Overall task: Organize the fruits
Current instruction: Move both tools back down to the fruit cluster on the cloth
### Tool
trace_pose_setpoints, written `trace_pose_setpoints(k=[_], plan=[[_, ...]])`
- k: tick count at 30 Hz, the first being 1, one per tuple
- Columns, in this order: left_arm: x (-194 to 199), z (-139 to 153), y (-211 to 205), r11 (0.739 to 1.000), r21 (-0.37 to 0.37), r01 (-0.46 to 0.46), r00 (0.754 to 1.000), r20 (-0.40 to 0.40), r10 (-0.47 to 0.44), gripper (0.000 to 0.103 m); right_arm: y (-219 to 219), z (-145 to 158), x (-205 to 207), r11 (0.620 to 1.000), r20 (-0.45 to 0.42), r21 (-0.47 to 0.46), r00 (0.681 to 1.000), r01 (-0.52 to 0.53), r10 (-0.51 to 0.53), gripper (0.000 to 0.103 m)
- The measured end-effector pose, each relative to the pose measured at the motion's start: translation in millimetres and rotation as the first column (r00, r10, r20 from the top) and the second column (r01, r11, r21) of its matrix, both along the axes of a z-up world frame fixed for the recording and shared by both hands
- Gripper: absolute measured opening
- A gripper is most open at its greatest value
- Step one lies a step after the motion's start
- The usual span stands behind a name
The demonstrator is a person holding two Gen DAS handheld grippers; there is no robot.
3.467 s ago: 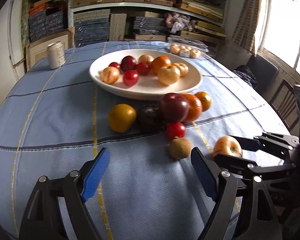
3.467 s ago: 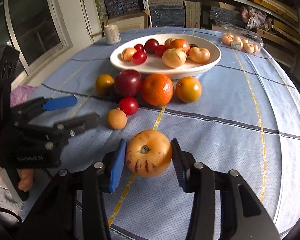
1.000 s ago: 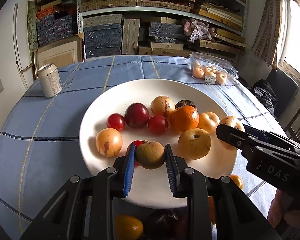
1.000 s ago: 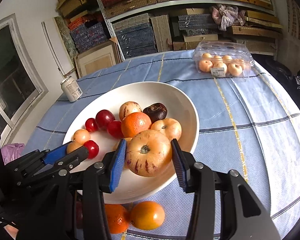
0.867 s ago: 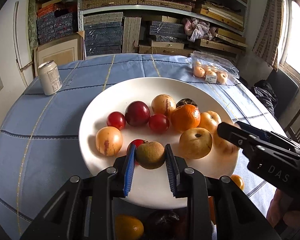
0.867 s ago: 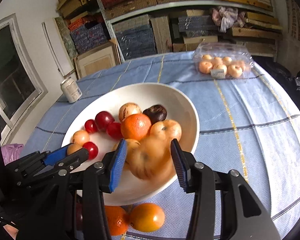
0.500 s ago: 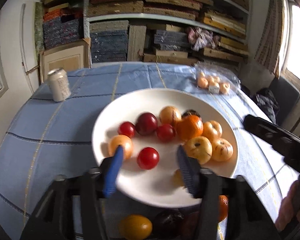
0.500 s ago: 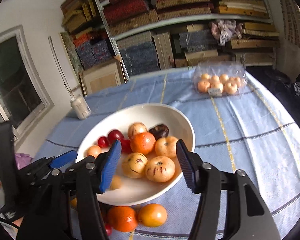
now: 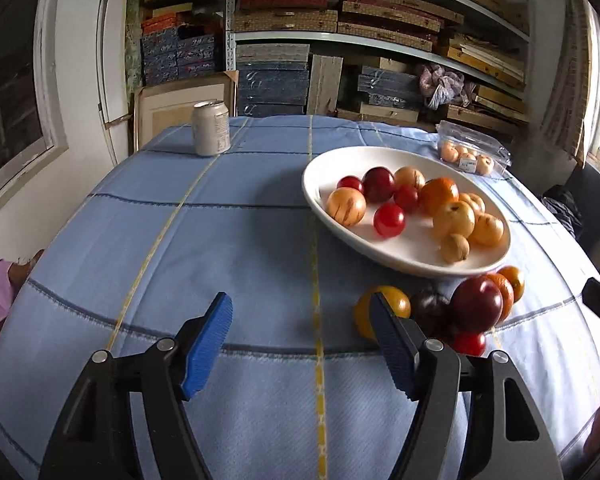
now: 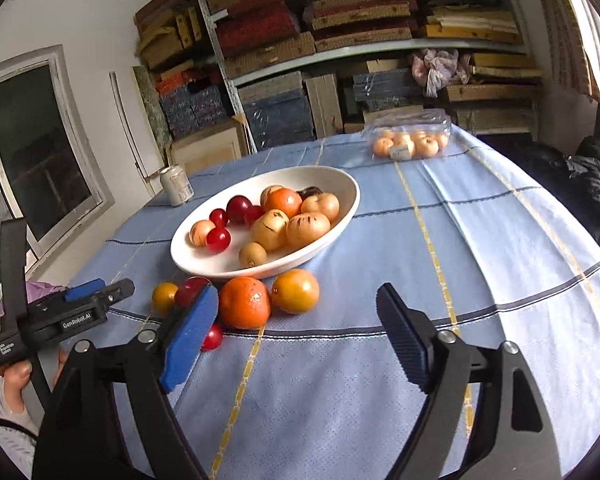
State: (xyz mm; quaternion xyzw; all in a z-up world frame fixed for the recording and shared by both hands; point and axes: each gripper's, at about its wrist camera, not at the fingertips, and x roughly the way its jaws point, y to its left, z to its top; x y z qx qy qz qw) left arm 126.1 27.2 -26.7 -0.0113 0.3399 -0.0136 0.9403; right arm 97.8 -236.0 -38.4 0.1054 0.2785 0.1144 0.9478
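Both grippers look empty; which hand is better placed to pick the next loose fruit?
Probably the right: the orange and yellow-orange fruit lie just ahead of the open right gripper. The left gripper faces mostly bare cloth.

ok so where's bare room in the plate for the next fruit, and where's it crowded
The white plate is bare along its near rim, in front of the red cherry tomato and left of the small brown fruit. Its far and right side is packed with fruit. On the blue tablecloth, loose fruit clusters just before the plate; toward the can it is bare.
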Motion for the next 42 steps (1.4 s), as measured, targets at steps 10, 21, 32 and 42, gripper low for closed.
trace_pose_setpoints(k=[10, 21, 32, 42], plan=[[-14, 7, -24, 0.995, 0.002, 0.099, 0.994, 0.056, -0.099, 0.072, -5, -1, -1, 0.999, 0.015, -0.004, 0.999, 0.039, -0.039, 0.090], [-30, 5, -88, 0.959, 0.146, 0.244, 0.962, 0.085, -0.258, 0.085, -16, -2, 3, 0.996, -0.008, 0.035, 0.997, 0.077, -0.076, 0.092], [-5, -8, -94, 0.962, 0.195, 0.192, 0.978, 0.046, -0.205, 0.089, -18, -3, 2, 0.997, -0.020, 0.041, 0.998, 0.066, -0.066, 0.093], [-9, -10, -46, 0.990, 0.102, 0.098, 0.995, 0.004, -0.099, 0.095, -6, -7, 4, 1.000, -0.058, 0.028, 0.998, -0.001, 0.003, 0.093]])
